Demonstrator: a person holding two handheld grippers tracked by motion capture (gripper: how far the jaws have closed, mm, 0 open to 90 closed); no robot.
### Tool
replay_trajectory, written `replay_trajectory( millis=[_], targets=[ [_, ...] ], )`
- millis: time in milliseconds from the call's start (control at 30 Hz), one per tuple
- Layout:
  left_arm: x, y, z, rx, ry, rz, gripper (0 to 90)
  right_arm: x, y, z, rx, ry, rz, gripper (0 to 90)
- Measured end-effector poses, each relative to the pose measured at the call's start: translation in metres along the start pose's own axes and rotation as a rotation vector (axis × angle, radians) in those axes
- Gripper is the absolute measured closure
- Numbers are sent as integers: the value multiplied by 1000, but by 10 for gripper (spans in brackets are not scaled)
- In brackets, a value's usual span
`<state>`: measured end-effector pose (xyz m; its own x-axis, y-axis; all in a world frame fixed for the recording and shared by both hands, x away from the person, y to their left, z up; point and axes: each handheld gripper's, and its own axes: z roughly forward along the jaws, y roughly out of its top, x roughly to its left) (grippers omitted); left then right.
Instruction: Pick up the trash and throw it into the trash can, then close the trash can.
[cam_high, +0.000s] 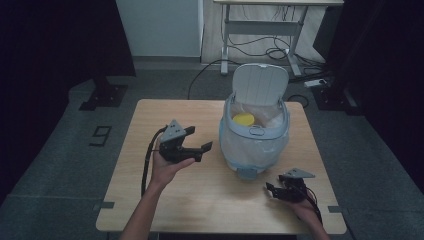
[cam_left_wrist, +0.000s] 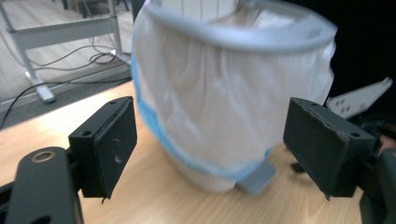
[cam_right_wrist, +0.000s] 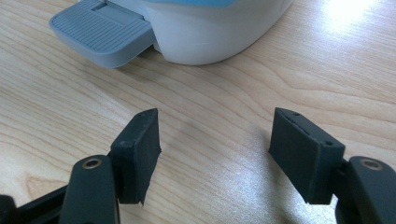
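I read this as the stage after something went into the bin (cam_high: 254, 135): a yellow thing (cam_high: 243, 119) lies inside the bagged bin at the far right of the worktop (cam_high: 200, 200), lid (cam_high: 260, 84) up. Nearest me, my right gripper (cam_high: 278, 192) rests by the pedal (cam_right_wrist: 100, 29), fingers (cam_right_wrist: 137, 154) apart, holding nothing. My left gripper (cam_high: 198, 141) hangs beside the bin, its fingers (cam_left_wrist: 109, 144) apart and empty too, bin wall beyond them. Next I'd shut the lid, probably from above; the hinge is hard to make out.
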<state>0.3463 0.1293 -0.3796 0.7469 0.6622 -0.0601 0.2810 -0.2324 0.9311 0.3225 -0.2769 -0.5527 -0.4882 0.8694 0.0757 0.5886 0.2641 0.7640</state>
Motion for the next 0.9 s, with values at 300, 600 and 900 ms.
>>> replay_trajectory(
  millis=[300, 600, 900],
  targets=[
    [7, -59, -1, 65, 42, -43, 189, 2, 1, 1, 5, -19, -10, 319],
    [8, -69, -4, 76, 44, -48, 189, 1, 4, 0, 12, -19, 2, 238],
    [11, -91, 3, 135, 30, -80, 193, -6, 13, -26, -89, 14, 27, 235]
  ],
)
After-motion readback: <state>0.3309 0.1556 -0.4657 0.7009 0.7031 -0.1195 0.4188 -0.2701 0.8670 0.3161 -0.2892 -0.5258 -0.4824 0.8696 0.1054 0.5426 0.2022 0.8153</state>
